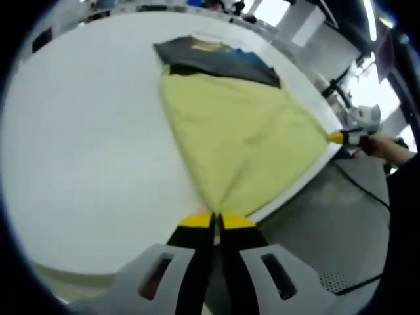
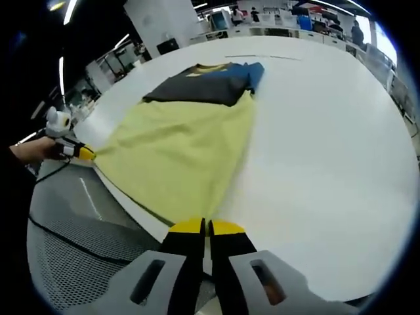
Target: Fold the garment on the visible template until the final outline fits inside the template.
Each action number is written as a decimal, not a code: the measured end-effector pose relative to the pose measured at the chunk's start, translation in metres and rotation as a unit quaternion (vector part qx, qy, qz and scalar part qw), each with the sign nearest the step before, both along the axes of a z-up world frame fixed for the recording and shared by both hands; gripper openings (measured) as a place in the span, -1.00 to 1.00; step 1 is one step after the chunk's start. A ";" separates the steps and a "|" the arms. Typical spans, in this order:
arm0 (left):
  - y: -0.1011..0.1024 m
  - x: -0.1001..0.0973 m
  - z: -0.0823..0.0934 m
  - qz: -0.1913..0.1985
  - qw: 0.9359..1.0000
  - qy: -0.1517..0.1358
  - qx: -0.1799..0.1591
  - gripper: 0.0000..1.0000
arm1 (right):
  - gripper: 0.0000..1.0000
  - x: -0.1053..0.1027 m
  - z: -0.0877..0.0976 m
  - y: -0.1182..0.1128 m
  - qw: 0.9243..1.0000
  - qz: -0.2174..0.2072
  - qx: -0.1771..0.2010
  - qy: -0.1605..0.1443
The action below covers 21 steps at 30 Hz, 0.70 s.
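Table: your white table (image 1: 79,144) runs wide and bare to the left of the garment in the left gripper view, and wide and bare to its right (image 2: 328,144) in the right gripper view. Its near edge sits just ahead of both grippers, with grey floor (image 2: 72,243) below.
Garment: the yellow garment (image 1: 243,138) lies spread flat, stretched toward the table's near edge. Its two near corners reach that edge.
Dark cloth: a dark cloth (image 1: 210,56) with a blue part lies at the garment's far end, touching it.
Left gripper: your left gripper (image 1: 216,222) has its yellow-tipped jaws clenched on the garment's near corner at the table edge. You see it again (image 2: 84,153) at the left of the right gripper view, gripping that corner.
Right gripper: your right gripper (image 2: 207,228) has its jaws pressed together at the table edge, with the other near corner just at the tips (image 1: 336,138); it pinches that corner.
Cable: a black cable (image 1: 361,187) crosses the floor below the table.
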State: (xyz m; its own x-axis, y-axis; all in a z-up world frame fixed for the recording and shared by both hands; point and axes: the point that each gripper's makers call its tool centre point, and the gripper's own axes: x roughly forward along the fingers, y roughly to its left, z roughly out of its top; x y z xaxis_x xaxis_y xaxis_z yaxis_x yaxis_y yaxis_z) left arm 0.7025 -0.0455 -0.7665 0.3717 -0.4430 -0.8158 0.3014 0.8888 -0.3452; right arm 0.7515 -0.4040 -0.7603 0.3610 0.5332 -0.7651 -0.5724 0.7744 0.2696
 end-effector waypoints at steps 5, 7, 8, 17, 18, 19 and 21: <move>0.004 -0.007 0.005 0.005 1.000 0.004 -0.002 -1.00 | -0.94 -0.009 0.007 0.002 1.000 0.009 0.006 0.000; 0.005 -0.009 0.009 0.009 1.000 0.004 -0.005 -1.00 | -0.94 -0.013 0.011 0.003 1.000 0.009 0.012 -0.001; 0.006 -0.010 0.010 0.010 1.000 0.004 -0.006 -1.00 | -0.94 -0.015 0.014 0.003 1.000 0.008 0.016 -0.001; 0.009 -0.018 0.028 0.014 1.000 0.001 -0.013 -1.00 | -0.95 -0.027 0.038 0.008 0.999 0.014 0.040 -0.014; 0.010 -0.019 0.030 0.015 1.000 -0.001 -0.014 -1.00 | -0.95 -0.027 0.041 0.008 0.999 0.015 0.042 -0.016; 0.011 -0.019 0.033 0.017 1.000 -0.004 -0.015 -1.00 | -0.95 -0.028 0.045 0.009 0.999 0.018 0.045 -0.020; 0.012 -0.021 0.037 0.020 1.000 -0.005 -0.016 -1.00 | -0.95 -0.030 0.051 0.010 0.998 0.022 0.049 -0.022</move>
State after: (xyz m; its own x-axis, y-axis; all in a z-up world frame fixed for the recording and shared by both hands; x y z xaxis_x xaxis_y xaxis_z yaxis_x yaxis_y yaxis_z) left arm 0.6812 -0.0331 -0.7296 0.3971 -0.4540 -0.7976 0.2700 0.8884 -0.3712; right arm 0.7217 -0.3935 -0.7092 0.3669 0.6210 -0.6927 -0.6187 0.7189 0.3168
